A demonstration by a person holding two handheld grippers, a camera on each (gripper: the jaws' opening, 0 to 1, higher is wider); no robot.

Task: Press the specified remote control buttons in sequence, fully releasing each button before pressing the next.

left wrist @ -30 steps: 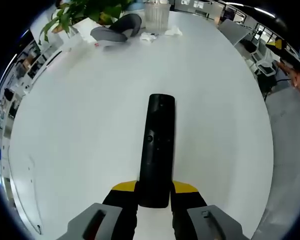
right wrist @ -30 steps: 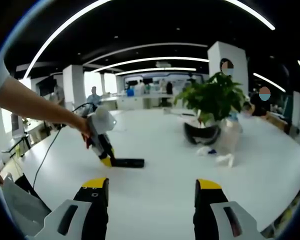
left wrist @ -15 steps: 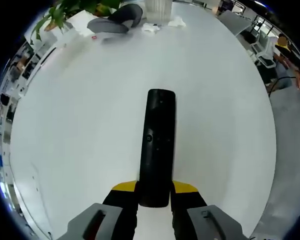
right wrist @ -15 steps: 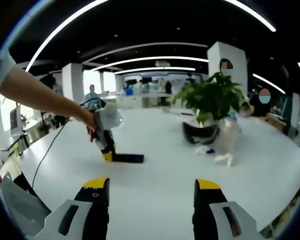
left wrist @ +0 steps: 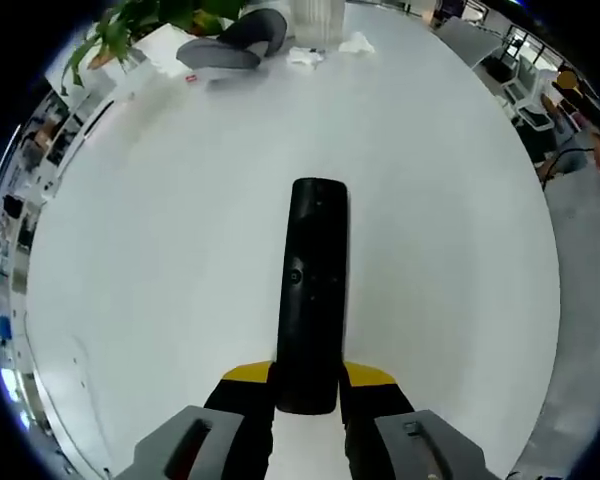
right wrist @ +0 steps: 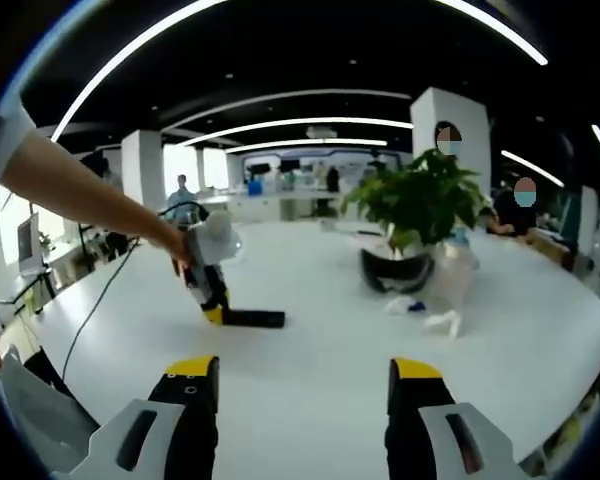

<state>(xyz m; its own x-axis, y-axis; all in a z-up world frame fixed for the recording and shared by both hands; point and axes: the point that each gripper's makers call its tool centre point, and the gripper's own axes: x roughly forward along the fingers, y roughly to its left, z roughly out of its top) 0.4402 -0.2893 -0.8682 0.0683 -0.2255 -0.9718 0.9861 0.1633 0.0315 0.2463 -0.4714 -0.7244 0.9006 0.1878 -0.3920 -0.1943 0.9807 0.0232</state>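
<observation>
Gripping slim glossy black remote (left wrist: pixel 308 300), left claw (left wrist: pixel 307 385); right claw (right wrist: pixel 303 385) apart.

One remote control (left wrist: pixel 310 300) lies on one white table (left wrist: pixel 160 260), its near end clamped between the two yellow-tipped fingers (left wrist: pixel 242 378) of the left gripper (left wrist: pixel 308 385). One right gripper (right wrist: pixel 305 385) shows two fingers (right wrist: pixel 192 392) set wide apart with nothing between them. Beyond the fingertips stand one potted plant (right wrist: pixel 420 205), one clear container (left wrist: pixel 316 18), one dark grey curved object (left wrist: pixel 230 45) and two crumpled white scraps (left wrist: pixel 355 43).
</observation>
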